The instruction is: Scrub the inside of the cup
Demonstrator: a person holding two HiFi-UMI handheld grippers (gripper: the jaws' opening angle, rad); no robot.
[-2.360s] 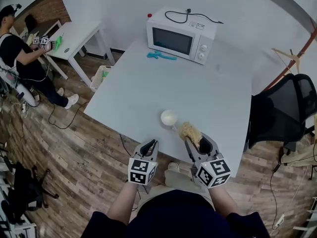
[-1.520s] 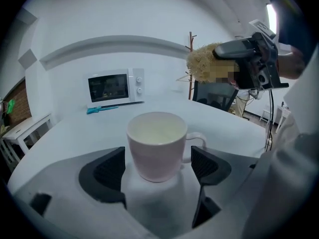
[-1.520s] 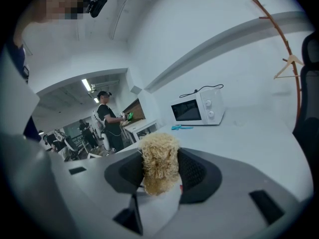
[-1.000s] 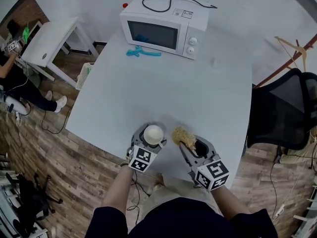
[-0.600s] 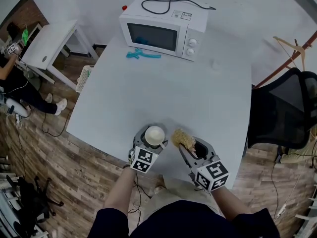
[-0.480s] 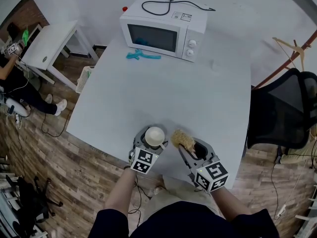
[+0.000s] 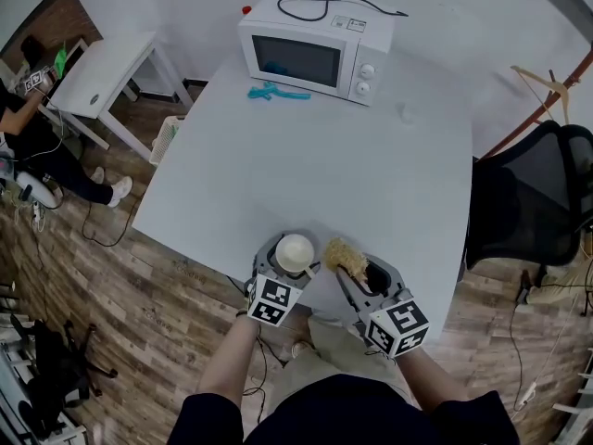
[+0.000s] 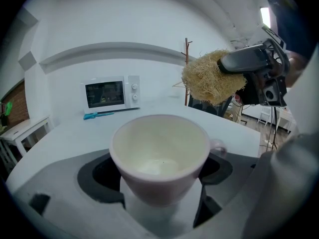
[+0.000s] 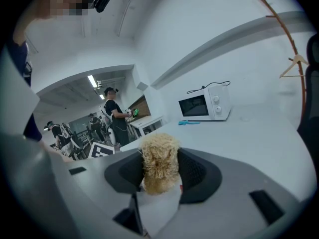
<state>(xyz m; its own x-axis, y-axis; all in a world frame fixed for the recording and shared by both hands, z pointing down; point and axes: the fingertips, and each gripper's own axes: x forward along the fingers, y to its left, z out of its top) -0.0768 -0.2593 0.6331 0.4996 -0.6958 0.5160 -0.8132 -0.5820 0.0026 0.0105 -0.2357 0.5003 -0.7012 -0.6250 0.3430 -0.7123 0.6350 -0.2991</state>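
Observation:
A white cup [image 7: 295, 251] with a small handle is held upright in my left gripper [image 7: 283, 261], which is shut on its sides near the table's front edge. In the left gripper view the cup [image 8: 160, 156] fills the middle, its inside empty and pale. My right gripper [image 7: 348, 265] is shut on a straw-coloured loofah scrubber [image 7: 343, 254], just right of the cup and apart from it. The same scrubber [image 8: 209, 82] hangs above the cup's right rim in the left gripper view, and the scrubber [image 9: 159, 164] sits between the jaws in the right gripper view.
A white microwave [image 7: 317, 57] with a black cord stands at the far side of the white table [image 7: 334, 165], a blue tool [image 7: 277, 92] lies before it. A black office chair [image 7: 533, 202] is at the right. A person [image 7: 37, 137] sits at a small table at far left.
My left gripper came forward and shut on the cup, which was standing free on the table. Since then the cup and scrubber have stayed close together, hardly moving.

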